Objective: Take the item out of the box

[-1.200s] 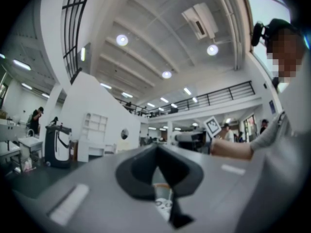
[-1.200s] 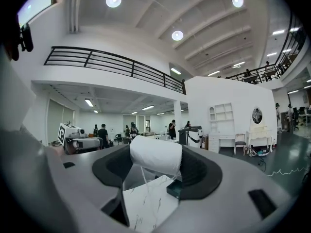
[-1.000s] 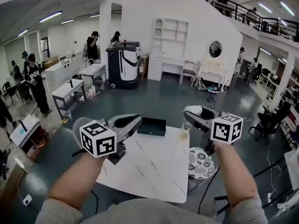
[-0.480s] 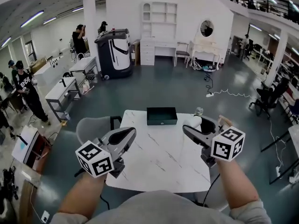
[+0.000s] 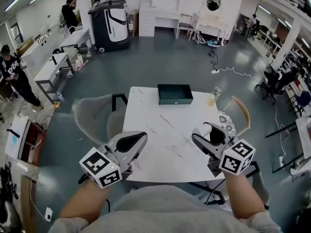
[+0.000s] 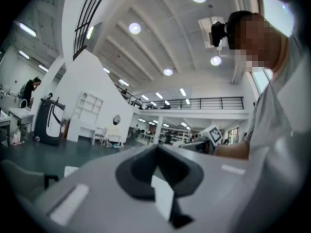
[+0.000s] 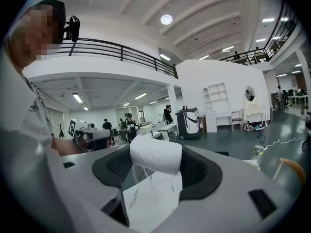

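The dark green open box sits at the far edge of the white marble table; I cannot see what is inside it. My right gripper hovers over the table's near right part, shut on a white roll. In the right gripper view the white roll is clamped between the dark pads, with the table visible below. My left gripper hangs over the near left edge. Its jaws meet at the tip in the left gripper view and hold nothing.
A glass with yellowish liquid stands at the table's far right corner. A grey chair is at the left side. A wooden chair with a patterned cushion is at the right. People and workbenches are far off at left.
The head view has tilted down and pulled back. Both grippers now sit nearer the table's near edge, farther from the box. The right one has kept the white roll.
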A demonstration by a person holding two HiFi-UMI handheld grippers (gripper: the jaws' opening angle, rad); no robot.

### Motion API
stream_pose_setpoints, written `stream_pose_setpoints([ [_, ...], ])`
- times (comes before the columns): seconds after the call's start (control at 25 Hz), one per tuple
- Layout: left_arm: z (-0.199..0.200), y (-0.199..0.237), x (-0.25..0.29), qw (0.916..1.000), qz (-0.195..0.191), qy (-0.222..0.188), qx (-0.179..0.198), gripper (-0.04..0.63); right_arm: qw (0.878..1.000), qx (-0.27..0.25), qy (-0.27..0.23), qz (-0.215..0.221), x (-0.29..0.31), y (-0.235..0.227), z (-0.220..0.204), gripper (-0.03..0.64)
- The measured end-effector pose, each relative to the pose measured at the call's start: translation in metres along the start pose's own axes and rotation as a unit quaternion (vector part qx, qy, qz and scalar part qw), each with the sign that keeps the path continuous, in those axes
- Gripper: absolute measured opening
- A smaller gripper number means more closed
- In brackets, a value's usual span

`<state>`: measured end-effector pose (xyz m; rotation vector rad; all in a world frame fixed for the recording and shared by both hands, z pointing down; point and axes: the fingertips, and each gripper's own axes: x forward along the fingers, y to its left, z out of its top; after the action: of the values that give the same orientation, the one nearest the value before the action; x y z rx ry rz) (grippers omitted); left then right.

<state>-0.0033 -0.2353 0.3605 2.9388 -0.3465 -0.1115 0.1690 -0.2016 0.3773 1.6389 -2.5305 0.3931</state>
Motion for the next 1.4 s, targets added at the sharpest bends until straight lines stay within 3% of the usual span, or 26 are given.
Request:
stream_pose_setpoints([
  [0.4, -0.059, -0.022, 0.009, 0.9978, 0.025, 0.021, -0.058, 0.003, 0.999, 0.013, 0.04, 0.019, 0.006, -0.007, -0.046, 0.29],
  [0.72, -0.047, -0.034, 0.009, 0.998, 0.049, 0.007, -0.041, 0.003, 0.998, 0.003, 0.044, 0.04, -0.005, -0.011, -0.049, 0.29],
  [1.4, -0.037, -0.025, 0.006, 0.9977, 0.061, -0.003, -0.027, 0.003, 0.999, 0.011, 0.024, 0.017, -0.018, -0.027, -0.045, 0.29],
])
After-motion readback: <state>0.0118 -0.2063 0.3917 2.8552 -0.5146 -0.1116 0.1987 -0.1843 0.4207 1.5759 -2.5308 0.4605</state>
